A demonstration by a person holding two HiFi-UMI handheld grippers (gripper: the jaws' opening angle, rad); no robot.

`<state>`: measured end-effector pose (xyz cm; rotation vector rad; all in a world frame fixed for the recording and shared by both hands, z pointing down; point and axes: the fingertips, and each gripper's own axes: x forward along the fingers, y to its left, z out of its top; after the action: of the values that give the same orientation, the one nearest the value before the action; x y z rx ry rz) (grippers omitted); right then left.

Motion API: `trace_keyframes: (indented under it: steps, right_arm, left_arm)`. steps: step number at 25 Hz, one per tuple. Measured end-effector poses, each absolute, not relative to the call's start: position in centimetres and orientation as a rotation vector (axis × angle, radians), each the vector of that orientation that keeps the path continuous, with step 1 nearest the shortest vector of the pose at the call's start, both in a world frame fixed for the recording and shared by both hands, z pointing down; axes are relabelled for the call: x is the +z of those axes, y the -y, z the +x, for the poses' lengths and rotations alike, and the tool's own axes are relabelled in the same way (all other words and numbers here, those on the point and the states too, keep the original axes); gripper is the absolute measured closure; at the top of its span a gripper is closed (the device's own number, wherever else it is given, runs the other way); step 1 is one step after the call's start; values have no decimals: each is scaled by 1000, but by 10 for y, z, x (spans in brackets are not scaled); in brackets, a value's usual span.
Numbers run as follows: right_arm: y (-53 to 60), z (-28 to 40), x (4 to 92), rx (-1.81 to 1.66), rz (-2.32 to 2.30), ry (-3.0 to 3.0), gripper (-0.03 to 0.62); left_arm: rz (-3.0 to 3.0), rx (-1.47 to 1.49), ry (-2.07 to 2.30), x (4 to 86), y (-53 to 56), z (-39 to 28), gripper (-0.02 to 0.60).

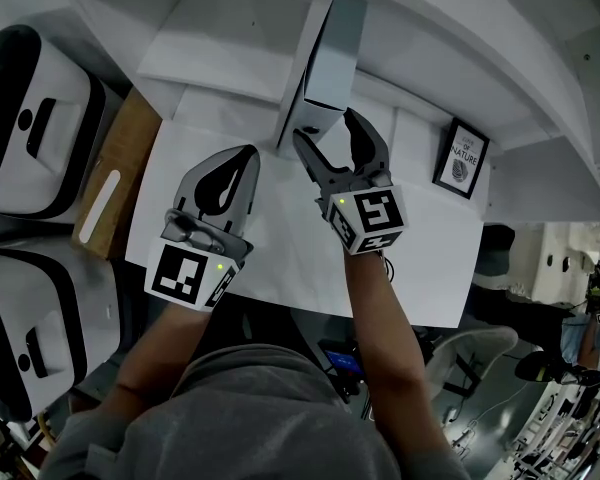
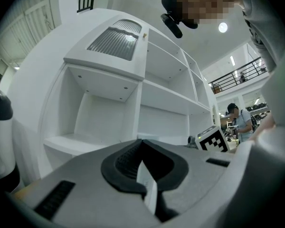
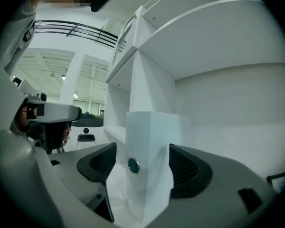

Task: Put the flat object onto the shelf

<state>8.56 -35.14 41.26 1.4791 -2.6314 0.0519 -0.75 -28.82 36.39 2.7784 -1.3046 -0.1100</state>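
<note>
the flat white box (image 1: 338, 48) stands up on its thin edge in the shelf (image 1: 230, 48), just beside a white upright wall (image 1: 302, 68) that splits the shelf into spaces. the right claw (image 1: 328, 133) is wide open, with one jaw on each side of the box's near end. the left claw (image 1: 248, 158) is closed with its tips together and holds nothing. it hangs to the left of the right claw, over the white board.

a small picture in a black frame (image 1: 461, 158) leans further right. it says "of nature".

only the right gripper view shows a little round blue-green dot (image 3: 133, 165) on the box's thin face. there the right claw (image 3: 142, 163) has a gap on its left side. the left gripper view shows the left claw (image 2: 141, 144), rows of shelf spaces, and a person (image 2: 237, 120) far off.
</note>
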Motion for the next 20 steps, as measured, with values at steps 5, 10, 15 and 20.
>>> trace_keyframes:
  steps: [5, 10, 15, 20]
  right_arm:
    - [340, 83, 410, 57, 1462, 2632, 246]
    - [332, 86, 407, 97, 1471, 2628, 251]
    - [317, 97, 403, 67, 1506, 2602, 444]
    - [307, 104, 390, 35, 1519, 2602, 523]
  left_arm:
    - [2788, -118, 1298, 360, 282, -7, 575]
    - [2794, -128, 1288, 357, 278, -8, 575]
    - [2805, -161, 1270, 347, 275, -5, 575]
    - [2823, -174, 1271, 338, 270, -4, 575]
